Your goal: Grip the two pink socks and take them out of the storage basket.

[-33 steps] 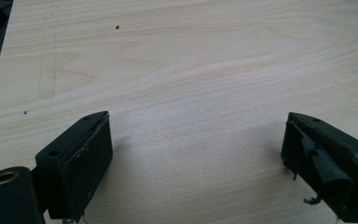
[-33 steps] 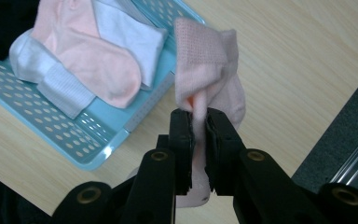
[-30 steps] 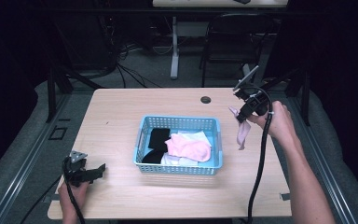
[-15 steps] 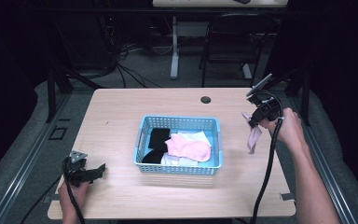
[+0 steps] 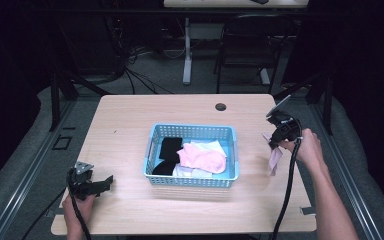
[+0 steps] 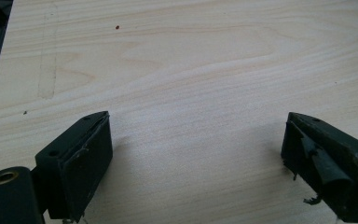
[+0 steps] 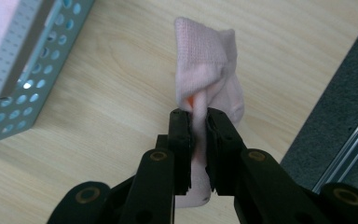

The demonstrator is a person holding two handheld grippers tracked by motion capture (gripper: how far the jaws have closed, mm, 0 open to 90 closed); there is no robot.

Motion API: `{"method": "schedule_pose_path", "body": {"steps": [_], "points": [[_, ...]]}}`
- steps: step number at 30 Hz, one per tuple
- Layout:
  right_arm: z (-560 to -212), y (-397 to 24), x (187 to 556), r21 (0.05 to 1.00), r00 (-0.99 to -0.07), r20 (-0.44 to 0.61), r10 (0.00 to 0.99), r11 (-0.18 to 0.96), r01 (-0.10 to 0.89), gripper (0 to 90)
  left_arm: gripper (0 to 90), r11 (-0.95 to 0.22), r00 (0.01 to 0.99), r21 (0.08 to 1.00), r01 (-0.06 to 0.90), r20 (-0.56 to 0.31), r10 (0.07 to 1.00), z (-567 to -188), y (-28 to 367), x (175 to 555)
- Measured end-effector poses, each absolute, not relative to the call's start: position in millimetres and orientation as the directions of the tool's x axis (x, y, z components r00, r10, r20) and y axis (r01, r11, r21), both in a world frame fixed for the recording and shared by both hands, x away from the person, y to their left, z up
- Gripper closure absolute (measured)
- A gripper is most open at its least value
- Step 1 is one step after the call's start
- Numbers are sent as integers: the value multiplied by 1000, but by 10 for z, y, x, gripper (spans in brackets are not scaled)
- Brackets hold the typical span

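right gripper (image 7: 198,135) fingers clamp pale pink sock (image 7: 207,70), heel hidden; left gripper (image 6: 196,158) fingers wide

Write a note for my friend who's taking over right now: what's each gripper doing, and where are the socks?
Right gripper: shut on a pale pink sock, hanging over the table's right side, beside the basket.
Left gripper: open, empty, low over the table's near left corner.
Done: one sock out of the basket.
Left: lay it down; black, pink and white socks remain in the basket, probably next.
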State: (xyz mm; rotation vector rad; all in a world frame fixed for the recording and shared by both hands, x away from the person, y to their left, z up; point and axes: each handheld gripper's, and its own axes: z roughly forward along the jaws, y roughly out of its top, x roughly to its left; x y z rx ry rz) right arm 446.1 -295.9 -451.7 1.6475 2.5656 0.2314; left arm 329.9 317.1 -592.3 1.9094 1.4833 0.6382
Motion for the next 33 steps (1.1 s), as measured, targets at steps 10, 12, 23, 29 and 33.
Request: {"method": "schedule_pose_path", "body": {"steps": [10,12,23,29,33], "points": [[-4933,-3017,4512,121,-358,46,933,351,929,581,88,-168,250,729,663,-5,968,-5923,3172,3299],[-4927,-3042,4502,136,-344,43,938,336,932,484,88,-168,249,730,663,-4,968,-5924,3171,3299],[-4585,-3068,4324,250,-390,93,916,357,900,128,88,-167,249,730,663,-4,968,-5924,3171,3299],[-4291,-2925,4232,296,-428,80,900,388,873,29,88,-168,251,729,663,-5,968,-5923,3171,3298],[-4134,-2801,4195,324,-484,68,872,440,838,0,88,-168,251,729,663,-5,968,-5922,3171,3298]]}}
